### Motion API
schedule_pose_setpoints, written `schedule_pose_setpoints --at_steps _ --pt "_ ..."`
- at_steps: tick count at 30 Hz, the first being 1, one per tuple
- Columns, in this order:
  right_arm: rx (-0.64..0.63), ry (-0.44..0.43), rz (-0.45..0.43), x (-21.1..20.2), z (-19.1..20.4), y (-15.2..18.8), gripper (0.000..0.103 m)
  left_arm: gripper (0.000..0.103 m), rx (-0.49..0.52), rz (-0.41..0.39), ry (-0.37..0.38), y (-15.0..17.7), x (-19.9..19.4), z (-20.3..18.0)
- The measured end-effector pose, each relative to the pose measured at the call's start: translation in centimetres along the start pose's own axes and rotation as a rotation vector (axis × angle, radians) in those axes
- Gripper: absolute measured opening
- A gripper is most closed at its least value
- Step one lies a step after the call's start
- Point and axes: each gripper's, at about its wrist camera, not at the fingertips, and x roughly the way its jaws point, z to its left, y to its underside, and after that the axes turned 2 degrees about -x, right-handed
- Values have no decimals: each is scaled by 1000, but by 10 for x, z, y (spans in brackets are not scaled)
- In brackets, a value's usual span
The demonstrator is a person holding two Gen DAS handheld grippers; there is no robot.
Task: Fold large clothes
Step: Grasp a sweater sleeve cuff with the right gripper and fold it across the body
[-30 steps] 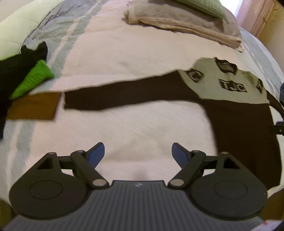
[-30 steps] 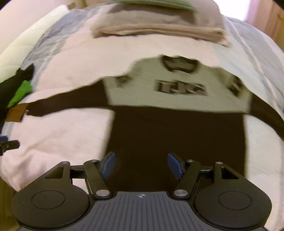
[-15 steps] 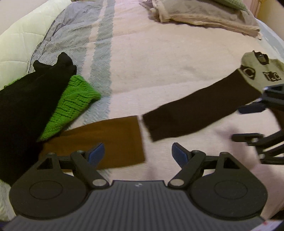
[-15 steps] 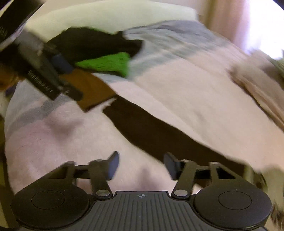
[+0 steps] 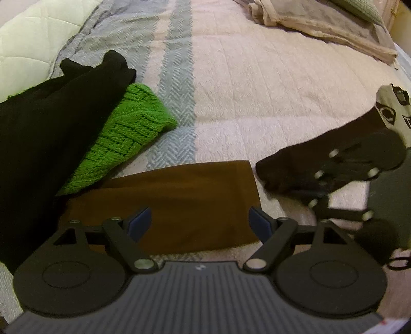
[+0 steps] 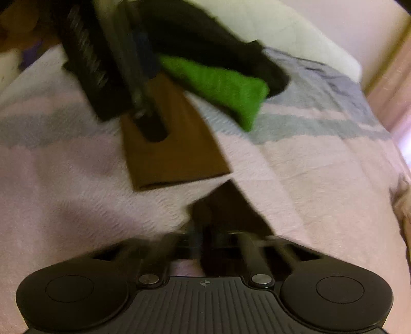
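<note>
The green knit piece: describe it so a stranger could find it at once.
On the pale quilted bedspread, look to the pile of dark clothes by the grey stripe. The green knit piece pokes out from under the black garment, just above the flat brown cloth. It alone is bright green and chunky-knit.

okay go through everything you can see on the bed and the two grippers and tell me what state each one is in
Left hand-held gripper: open, above the brown cloth, holding nothing.
Right hand-held gripper: shut on the dark sleeve's end.
Dark sleeve: stretched out flat, cuff gripped.
Sweater: spread flat, only partly in view.
Brown cloth: flat, folded.
Green knit: folded, partly under the black garment.
Black garment: piled loosely.
Beige pile: folded, stacked.
</note>
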Motion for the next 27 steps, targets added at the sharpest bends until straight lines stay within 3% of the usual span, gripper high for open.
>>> schedule_pose_setpoints --at_steps 4,7,10,12,15,18,20,22,25,27 --pt "320 19 -121 -56 -60 -1 2 80 -10 -43 8 -8 -16 -14" --pt "594 58 -242 -115 -127 18 2 80 -8 -84 25 -21 -29 -41" --pt "773 186 -368 -189 -193 59 2 80 6 -116 73 -35 -38 -83" --pt "861 325 -441 -246 -228 102 2 80 40 -129 114 -45 -40 -121" --pt "1013 588 -507 -331 -257 193 2 80 101 -140 175 -55 -39 -188" --pt "1223 751 -439 -364 -268 315 2 80 157 -136 234 -60 -29 -265" --pt "1415 736 -372 -354 -274 394 2 80 179 -114 256 -58 -19 -313" --pt "1519 681 -323 -339 -277 454 2 80 193 -92 261 -52 -11 -355" --pt "1613 571 -327 -332 -280 512 2 80 211 -64 252 -45 1 -412" --pt "1624 512 -349 -337 -288 531 2 80 200 -42 246 -42 4 -442"
